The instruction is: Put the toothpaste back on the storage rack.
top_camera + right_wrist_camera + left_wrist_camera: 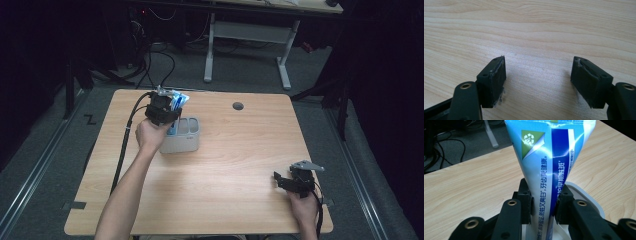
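- Over the far-left part of the wooden table (240, 165), in the high view, the left gripper (167, 112) is held by a hand just above a pale grey holder (187, 137) with separate compartments. A blue and white toothpaste tube (180, 100) stands clamped in its jaws, the flat crimped end sticking up past them and away from the person. The tube's lower end points down toward the holder's left compartment; whether it is already inside is hidden by the gripper and hand.
- Near the table's right front corner, the right gripper (292, 181) rests well apart from the tube and holder, so the left hand is by far the nearer one.
- Between the jaws, in the left gripper view, the tube (549, 170) rises straight up the middle, its long axis running along the jaws. Both pads press its narrow lower part from either side. Directly below the jaws the holder's white rim (586, 195) curves past on the right. The tube's cap end is cut off at the bottom, and its crimped top is cut off at the upper edge.
- Ahead of the jaws, in the right gripper view, the right gripper (537, 80) stands wide open with nothing between its pads, above bare wood (536, 30).
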Motion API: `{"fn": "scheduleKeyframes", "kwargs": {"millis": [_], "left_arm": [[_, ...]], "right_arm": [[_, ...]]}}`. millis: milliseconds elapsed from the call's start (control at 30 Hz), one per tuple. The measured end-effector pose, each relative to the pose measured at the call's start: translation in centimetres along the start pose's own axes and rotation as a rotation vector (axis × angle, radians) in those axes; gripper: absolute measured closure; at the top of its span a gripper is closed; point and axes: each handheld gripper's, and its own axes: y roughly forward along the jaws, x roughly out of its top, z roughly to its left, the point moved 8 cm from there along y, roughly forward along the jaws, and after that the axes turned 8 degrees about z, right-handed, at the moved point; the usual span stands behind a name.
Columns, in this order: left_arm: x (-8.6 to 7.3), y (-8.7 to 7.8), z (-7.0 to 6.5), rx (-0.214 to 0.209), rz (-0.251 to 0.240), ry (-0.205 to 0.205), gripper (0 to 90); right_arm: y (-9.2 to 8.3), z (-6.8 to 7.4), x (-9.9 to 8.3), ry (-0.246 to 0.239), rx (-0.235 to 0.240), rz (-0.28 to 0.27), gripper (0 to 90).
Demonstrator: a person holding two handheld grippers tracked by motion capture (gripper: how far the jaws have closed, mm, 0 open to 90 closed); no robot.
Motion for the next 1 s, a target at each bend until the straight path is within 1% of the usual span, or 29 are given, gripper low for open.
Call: {"fn": "scheduleKeyframes", "kwargs": {"millis": [100, 200, 333, 533, 700, 800, 933, 1000], "left_arm": [[-0.1, -0.1, -0.1, 0.001, -0.005, 0.003, 71.8], [-0.3, -0.1, -0.3, 0.005, 0.002, 0.018, 71.7], [-0.5, 0.0, -0.3, 0.006, 0.003, 0.016, 71.6], [-0.5, -0.1, -0.6, 0.015, 0.005, 0.033, 71.6], [-0.7, -0.1, -0.5, 0.01, -0.004, 0.019, 71.6], [-1.2, 0.2, -0.3, 0.013, 0.002, 0.013, 71.6], [-1.7, 0.6, 0.0, 0.014, -0.002, -0.007, 71.5], [-1.9, 0.6, 0.0, 0.009, -0.001, -0.01, 71.5]], "right_arm": [[0.0, 0.0, 0.0, -0.005, -0.001, 0.0, 28.3], [0.0, 0.0, 0.0, -0.005, -0.002, 0.0, 28.3], [0.0, 0.0, 0.0, -0.002, -0.002, 0.0, 28.2], [0.0, 0.0, 0.0, -0.004, -0.002, 0.0, 28.3], [0.0, 0.0, 0.0, -0.003, -0.003, 0.001, 28.2], [0.0, 0.0, 0.0, -0.003, -0.002, 0.0, 28.2], [0.0, 0.0, 0.0, -0.004, -0.003, 0.001, 28.3], [0.0, 0.0, 0.0, -0.003, -0.002, 0.0, 28.2]]}}
